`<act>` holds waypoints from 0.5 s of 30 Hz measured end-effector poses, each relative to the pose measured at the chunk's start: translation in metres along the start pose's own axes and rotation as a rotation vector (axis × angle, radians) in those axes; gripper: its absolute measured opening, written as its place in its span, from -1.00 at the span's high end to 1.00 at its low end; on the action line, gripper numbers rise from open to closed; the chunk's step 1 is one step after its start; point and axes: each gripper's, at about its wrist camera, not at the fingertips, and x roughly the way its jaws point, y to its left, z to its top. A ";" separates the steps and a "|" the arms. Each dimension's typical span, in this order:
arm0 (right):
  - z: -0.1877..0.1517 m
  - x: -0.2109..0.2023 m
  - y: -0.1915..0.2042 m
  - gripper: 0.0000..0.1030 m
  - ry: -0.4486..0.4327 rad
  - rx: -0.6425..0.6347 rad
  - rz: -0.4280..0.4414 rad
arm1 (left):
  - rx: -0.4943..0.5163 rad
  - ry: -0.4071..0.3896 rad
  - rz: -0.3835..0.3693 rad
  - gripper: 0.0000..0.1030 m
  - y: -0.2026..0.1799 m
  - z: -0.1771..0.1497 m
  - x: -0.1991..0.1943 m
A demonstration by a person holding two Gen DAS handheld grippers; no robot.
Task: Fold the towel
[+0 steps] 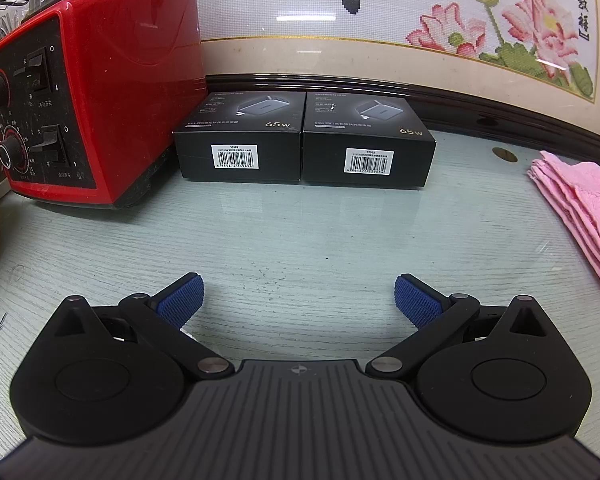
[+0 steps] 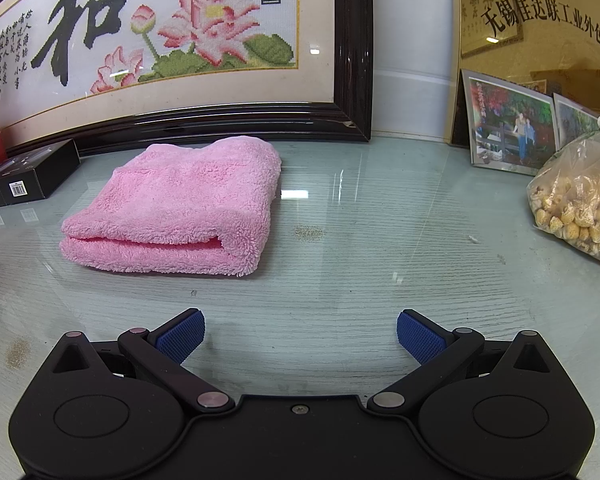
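A pink fluffy towel point(image 2: 180, 204) lies folded into a thick rectangle on the glass table top, its folded edges facing me. In the left wrist view it shows at the far right edge point(image 1: 580, 208). My right gripper point(image 2: 300, 332) is open and empty, a short way in front of the towel and a little to its right. My left gripper point(image 1: 299, 296) is open and empty, over bare table well left of the towel.
A red appliance point(image 1: 92, 112) stands at the left and two black charger boxes point(image 1: 304, 140) lie ahead of the left gripper. A framed lotus embroidery point(image 2: 160, 52) leans along the back. Framed photos point(image 2: 512, 128) and a bag of snacks point(image 2: 580, 204) stand at the right.
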 end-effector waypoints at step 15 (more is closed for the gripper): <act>0.008 0.005 -0.037 -0.99 0.013 0.053 -0.067 | -0.001 0.000 0.000 -1.00 0.000 0.000 0.000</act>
